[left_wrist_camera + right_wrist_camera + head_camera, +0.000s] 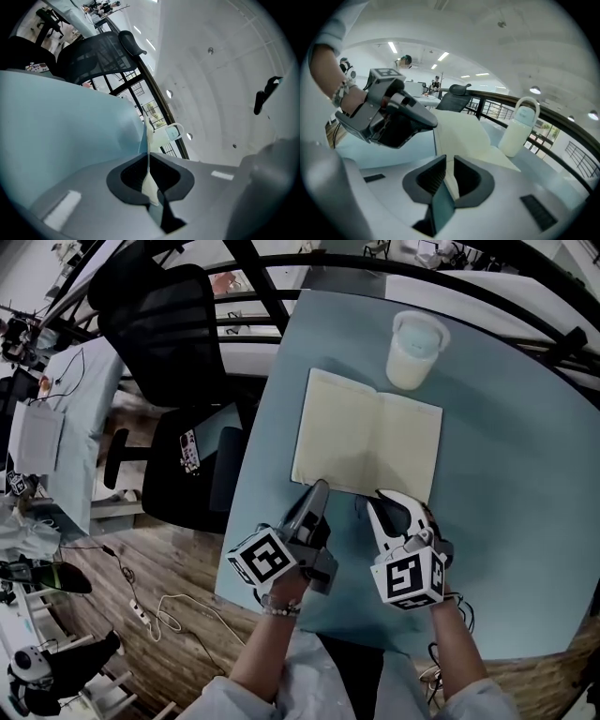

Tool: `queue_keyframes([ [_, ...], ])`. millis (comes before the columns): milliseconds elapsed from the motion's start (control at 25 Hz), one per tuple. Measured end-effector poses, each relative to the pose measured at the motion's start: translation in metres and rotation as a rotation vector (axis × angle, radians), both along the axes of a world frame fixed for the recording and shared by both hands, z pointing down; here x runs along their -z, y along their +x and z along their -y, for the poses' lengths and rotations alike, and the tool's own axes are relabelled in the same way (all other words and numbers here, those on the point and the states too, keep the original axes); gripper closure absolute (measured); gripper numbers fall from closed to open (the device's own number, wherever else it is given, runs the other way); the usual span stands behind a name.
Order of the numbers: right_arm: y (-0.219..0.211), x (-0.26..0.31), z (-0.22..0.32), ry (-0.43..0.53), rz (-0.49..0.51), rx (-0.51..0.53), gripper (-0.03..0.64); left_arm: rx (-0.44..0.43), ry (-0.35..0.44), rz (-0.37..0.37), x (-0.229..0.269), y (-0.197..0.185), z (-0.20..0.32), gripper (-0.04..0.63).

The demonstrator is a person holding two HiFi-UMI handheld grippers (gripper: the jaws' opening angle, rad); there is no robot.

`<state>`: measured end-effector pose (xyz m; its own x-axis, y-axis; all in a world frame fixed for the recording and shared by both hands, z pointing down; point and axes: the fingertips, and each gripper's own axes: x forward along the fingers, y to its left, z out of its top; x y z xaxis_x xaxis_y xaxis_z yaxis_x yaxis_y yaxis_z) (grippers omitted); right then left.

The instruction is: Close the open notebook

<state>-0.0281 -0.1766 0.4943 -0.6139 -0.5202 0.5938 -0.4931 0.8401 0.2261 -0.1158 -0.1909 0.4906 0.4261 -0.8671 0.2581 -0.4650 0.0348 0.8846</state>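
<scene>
**Head view.** The open notebook [367,432] lies on the blue worktop [506,521], on my side of the white mug [413,351] and near it. My left gripper [319,488] and right gripper [384,498] both meet the notebook's edge farthest from the mug. The left is at the corner and the right is on the page below the mug.

**Left gripper view.** I see the left gripper [149,161] with its jaws closed on a thin cream edge of the notebook [151,190]. The mug [171,133] stands beyond, almost in line with the jaws.

**Right gripper view.** The right gripper [446,161] has its jaws narrow, pressed on the notebook [464,133]. From there the pages run on towards the mug [519,126]. The left gripper [431,123] grips the page farther from the mug.
</scene>
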Motion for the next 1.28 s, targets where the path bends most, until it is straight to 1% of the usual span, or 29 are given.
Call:
queue_keyframes([
  [160,0.023,0.017,0.003,-0.003,0.055,-0.11,0.586,-0.047,0.03,0.104,0.005,0.005,0.001,0.576],
  [280,0.04,0.026,0.001,-0.025,0.112,-0.184,0.589,-0.095,0.052,0.204,0.014,0.016,0.0,0.576],
  [360,0.05,0.031,-0.001,-0.033,0.139,-0.218,0.591,-0.131,0.069,0.269,0.018,0.025,0.0,0.575],
  [560,0.074,0.038,-0.005,-0.039,0.164,-0.293,0.592,-0.231,0.114,0.404,0.029,0.049,-0.001,0.575],
  [720,0.088,0.038,-0.01,-0.039,0.17,-0.332,0.592,-0.298,0.134,0.468,0.03,0.063,-0.003,0.575],
  [960,0.111,0.037,-0.014,-0.037,0.169,-0.384,0.6,-0.389,0.144,0.539,0.027,0.085,-0.006,0.575],
  [1280,0.14,0.04,-0.017,-0.04,0.189,-0.457,0.601,-0.541,0.155,0.674,0.012,0.12,-0.009,0.575],
])
